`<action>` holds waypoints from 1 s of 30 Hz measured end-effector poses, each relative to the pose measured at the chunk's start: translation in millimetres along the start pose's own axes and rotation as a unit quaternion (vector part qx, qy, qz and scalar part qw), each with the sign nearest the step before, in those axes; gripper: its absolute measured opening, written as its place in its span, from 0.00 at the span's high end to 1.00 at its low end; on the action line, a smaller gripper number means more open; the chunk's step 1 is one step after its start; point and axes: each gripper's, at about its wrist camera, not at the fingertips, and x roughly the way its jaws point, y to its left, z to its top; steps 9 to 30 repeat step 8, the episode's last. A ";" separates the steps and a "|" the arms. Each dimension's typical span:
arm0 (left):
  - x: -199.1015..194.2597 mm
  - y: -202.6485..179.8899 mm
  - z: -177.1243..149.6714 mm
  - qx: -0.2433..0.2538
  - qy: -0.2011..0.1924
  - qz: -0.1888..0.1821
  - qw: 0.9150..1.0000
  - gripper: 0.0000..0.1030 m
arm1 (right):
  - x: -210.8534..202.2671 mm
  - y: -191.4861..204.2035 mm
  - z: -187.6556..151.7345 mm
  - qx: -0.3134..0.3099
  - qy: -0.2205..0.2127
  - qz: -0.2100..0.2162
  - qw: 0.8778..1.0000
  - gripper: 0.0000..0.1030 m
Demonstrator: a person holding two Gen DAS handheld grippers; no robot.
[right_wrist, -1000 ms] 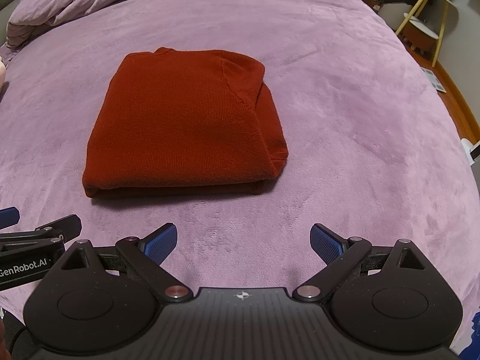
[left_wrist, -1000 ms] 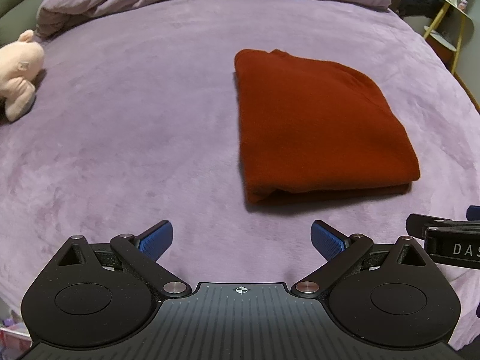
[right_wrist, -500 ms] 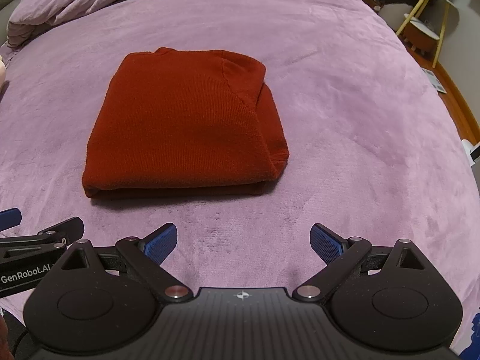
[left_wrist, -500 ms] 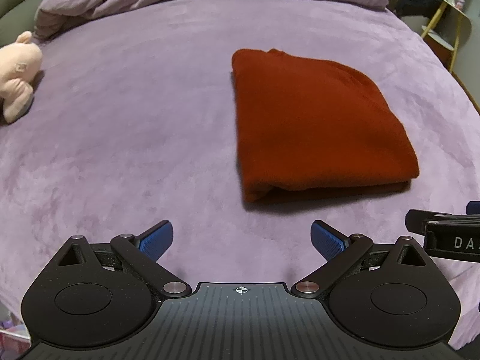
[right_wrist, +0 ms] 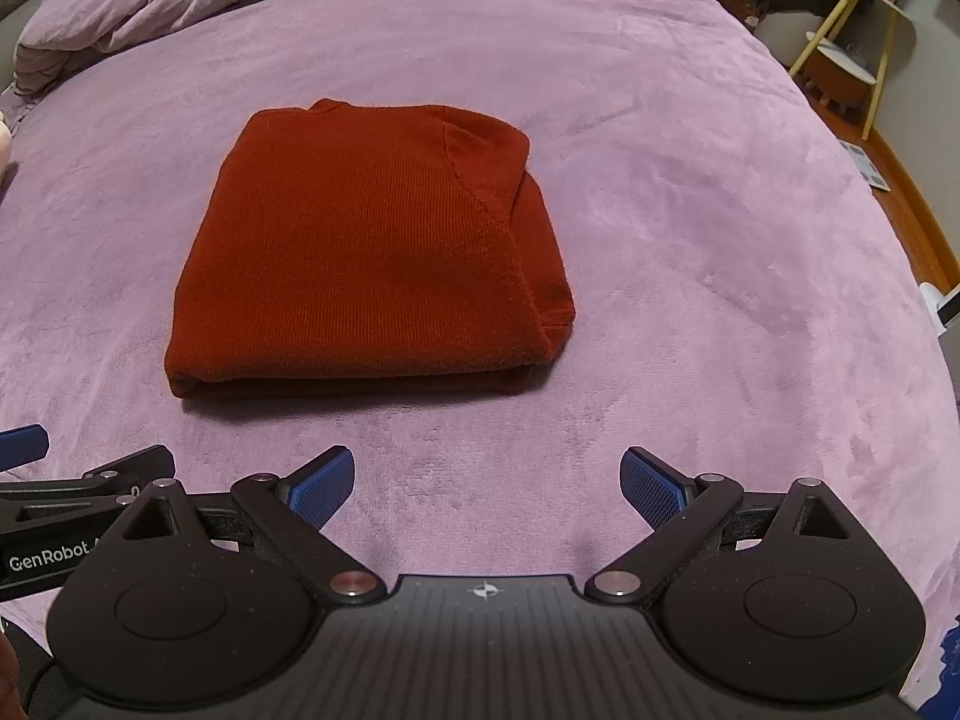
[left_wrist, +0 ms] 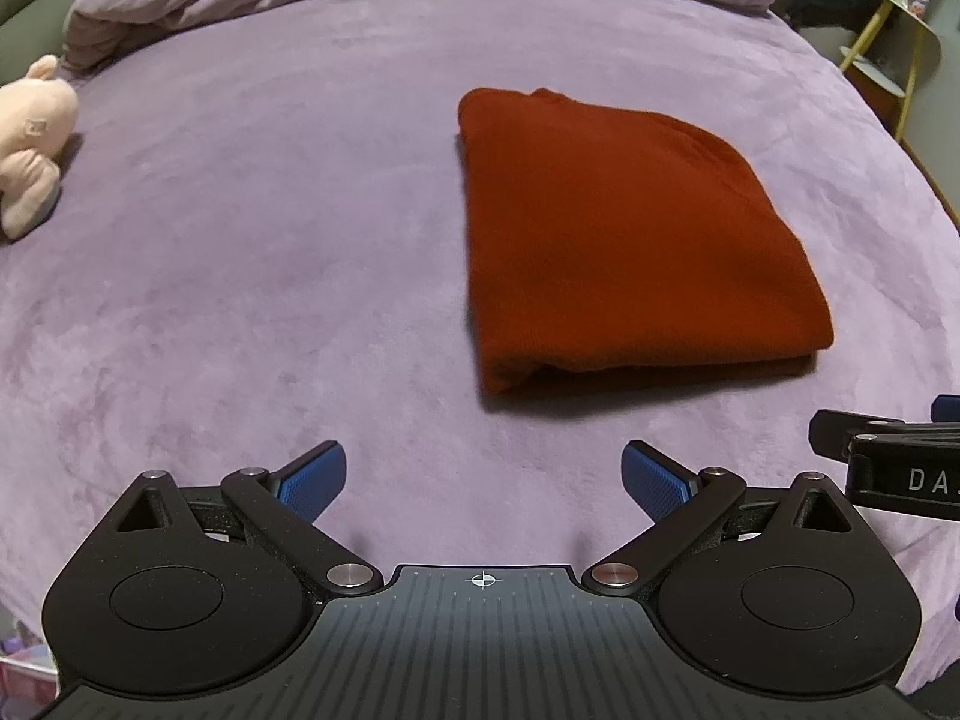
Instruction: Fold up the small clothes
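Centre of right wrist frame: red garment [right_wrist: 372, 258] folded, resting on purple blanket [right_wrist: 690, 210]. Left gripper [left_wrist: 483, 474] and right gripper [right_wrist: 486, 477] both spread, empty, short of it. Judgement: fold appears complete; if tidying, press loose right-hand flap only, avoid dragging stack.

1. Left claw [left_wrist: 483, 473]: matte black linkage arms, round housings, silver pivot screws, blue ribbed fingertips [left_wrist: 315, 477].
2. Right claw [right_wrist: 487, 479]: same black body, grooved centre plate with a crosshair mark.
3. White lettering "GenRobot" on the left claw's side.
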 end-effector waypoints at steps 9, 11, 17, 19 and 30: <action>-0.8 -1.7 -0.3 0.002 -0.002 0.002 1.000 0.02 | -0.2 0.2 0.0 0.000 0.000 0.000 1.000 0.07; -0.8 -1.7 -0.3 0.002 -0.002 0.002 1.000 0.02 | -0.2 0.2 0.0 0.000 0.000 0.000 1.000 0.07; -0.8 -1.7 -0.3 0.002 -0.002 0.002 1.000 0.02 | -0.2 0.2 0.0 0.000 0.000 0.000 1.000 0.07; -0.8 -1.7 -0.3 0.002 -0.002 0.002 1.000 0.02 | -0.2 0.2 0.0 0.000 0.000 0.000 1.000 0.07; -0.8 -1.7 -0.3 0.002 -0.002 0.002 1.000 0.02 | -0.2 0.2 0.0 0.000 0.000 0.000 1.000 0.07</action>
